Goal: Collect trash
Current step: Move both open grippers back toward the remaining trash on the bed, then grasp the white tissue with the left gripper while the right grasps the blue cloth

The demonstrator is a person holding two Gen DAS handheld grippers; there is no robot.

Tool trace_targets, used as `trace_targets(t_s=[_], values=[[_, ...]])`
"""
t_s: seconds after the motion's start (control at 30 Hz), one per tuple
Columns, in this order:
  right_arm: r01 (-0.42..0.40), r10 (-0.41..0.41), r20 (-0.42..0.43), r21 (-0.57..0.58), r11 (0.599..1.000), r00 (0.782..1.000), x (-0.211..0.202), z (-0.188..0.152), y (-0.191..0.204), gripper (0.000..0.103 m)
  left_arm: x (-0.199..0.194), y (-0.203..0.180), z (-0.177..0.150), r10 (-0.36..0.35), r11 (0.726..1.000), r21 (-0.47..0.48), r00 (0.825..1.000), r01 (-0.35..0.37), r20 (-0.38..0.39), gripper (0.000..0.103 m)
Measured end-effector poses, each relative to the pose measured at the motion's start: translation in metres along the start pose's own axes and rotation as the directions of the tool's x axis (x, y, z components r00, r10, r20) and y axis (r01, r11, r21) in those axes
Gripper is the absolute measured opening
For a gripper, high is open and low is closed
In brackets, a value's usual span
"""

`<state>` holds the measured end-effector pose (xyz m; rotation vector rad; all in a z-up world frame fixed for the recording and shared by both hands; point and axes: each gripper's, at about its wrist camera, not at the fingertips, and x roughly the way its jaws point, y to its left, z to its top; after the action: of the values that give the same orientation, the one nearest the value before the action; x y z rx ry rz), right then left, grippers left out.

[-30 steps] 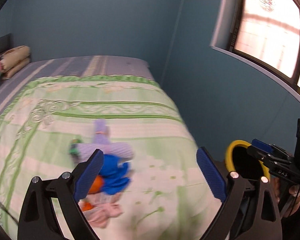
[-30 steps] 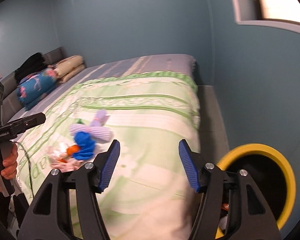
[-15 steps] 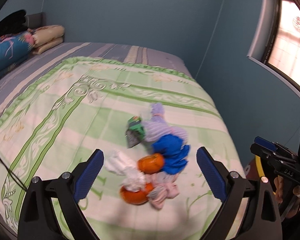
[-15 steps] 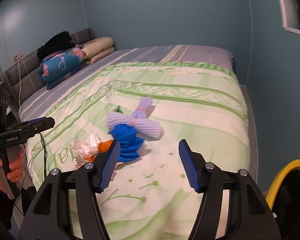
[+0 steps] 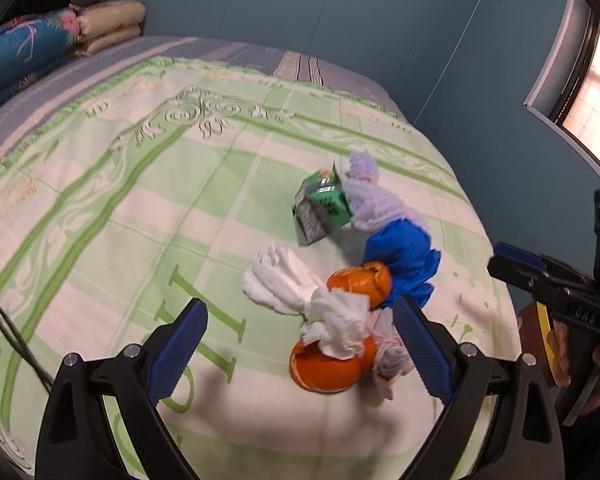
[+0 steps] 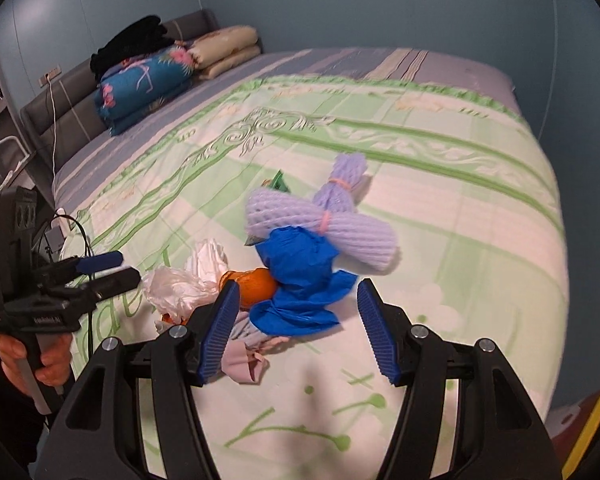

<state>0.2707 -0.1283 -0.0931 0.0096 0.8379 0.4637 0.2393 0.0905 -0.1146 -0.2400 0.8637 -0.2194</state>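
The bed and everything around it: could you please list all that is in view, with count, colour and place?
bed cover: one, green and cream, over the bed
carton: one, green, far side of the pile
foam nets: two, lilac, crossed, beside the carton
blue wrapper: one, pile's right
orange peels: two, pile's near side
tissues: white, crumpled, over the peels
pink scrap: one, nearest edge
pillows: several, at the headboard
bin: yellow rim, beside the bed
left gripper: jaws open, empty
right gripper: jaws open, empty
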Motion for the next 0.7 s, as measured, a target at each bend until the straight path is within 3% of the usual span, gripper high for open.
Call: trace_targets(t_s=[0.53,0.6,0.7], values=[[-0.037,0.035,-0.129,-0.012,0.999,0.991,0.068,0.021,0.002,0.058,0.054,0.022,0.004,-0.057,0.997,-0.065,0.995,0.051,-0.087,0.09],[-0.034,0.033,-0.143,-0.009,0.999,0.989,0.075,0.022,0.001,0.057,0.059,0.019,0.004,-0.057,0.997,-0.056,0.994,0.052,-0.095,0.088],[-0.033,0.032,-0.158,-0.006,0.999,0.987,0.083,0.023,0.0,0.053,0.068,0.015,0.004,-0.065,0.997,-0.044,0.991,0.06,-0.116,0.077]])
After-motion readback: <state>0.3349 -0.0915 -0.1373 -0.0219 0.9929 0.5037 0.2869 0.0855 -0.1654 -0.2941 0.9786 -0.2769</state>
